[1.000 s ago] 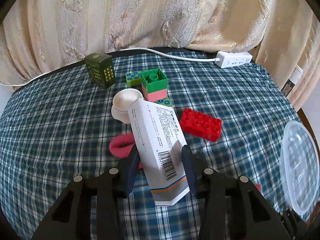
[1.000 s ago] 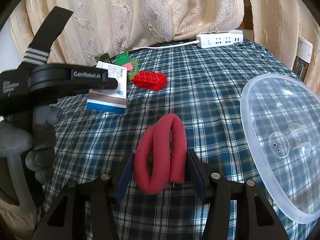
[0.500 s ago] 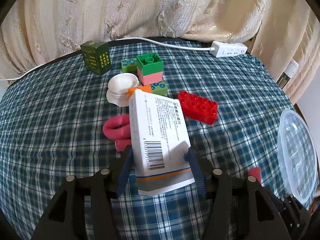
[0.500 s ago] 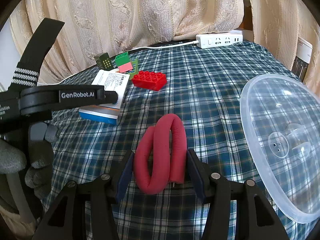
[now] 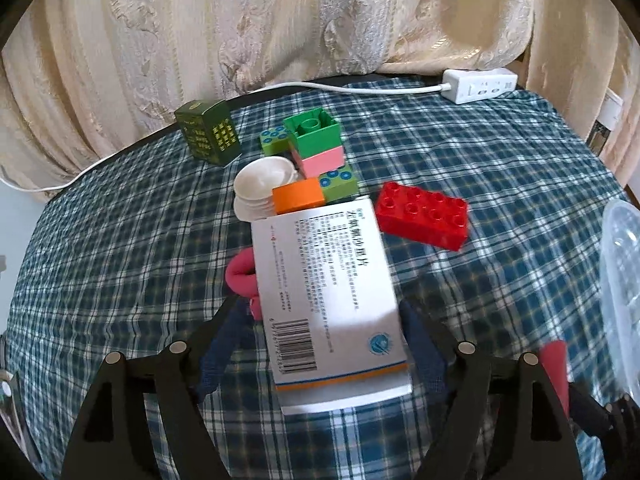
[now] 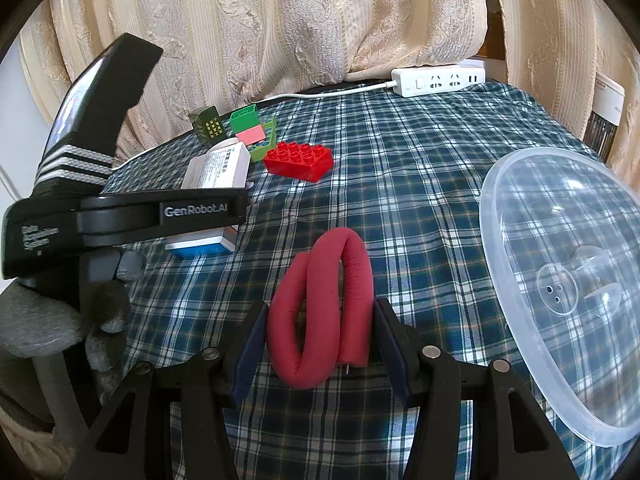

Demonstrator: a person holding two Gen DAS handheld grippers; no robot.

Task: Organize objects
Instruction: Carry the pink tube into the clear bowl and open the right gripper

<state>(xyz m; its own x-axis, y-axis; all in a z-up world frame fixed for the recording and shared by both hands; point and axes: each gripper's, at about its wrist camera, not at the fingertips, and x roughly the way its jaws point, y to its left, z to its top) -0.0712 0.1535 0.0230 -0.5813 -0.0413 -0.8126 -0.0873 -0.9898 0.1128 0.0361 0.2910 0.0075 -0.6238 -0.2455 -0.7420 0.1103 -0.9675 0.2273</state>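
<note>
- A white medicine box (image 5: 326, 300) lies flat on the plaid tablecloth (image 5: 500, 152), its long axis running straight away from the left gripper (image 5: 320, 344), barcode end nearest the tool.
- The left gripper's jaws are opening; the box sits between them, with a clear gap at the left pad and the right pad close beside or just touching the box's edge.
- One end of a pink foam roll (image 5: 242, 276) shows from under the box's left edge.
- Beyond the box's far end: an orange block (image 5: 298, 196), white cups (image 5: 262, 184), a red brick (image 5: 424, 214) to the right.
- The right gripper (image 6: 320, 344) stands clamped on a folded red foam tube (image 6: 324, 304), a clear plastic lid (image 6: 560, 288) just to its right.
- By this reading, the left hand is the nearer to the box and need only back off along its length.
</note>
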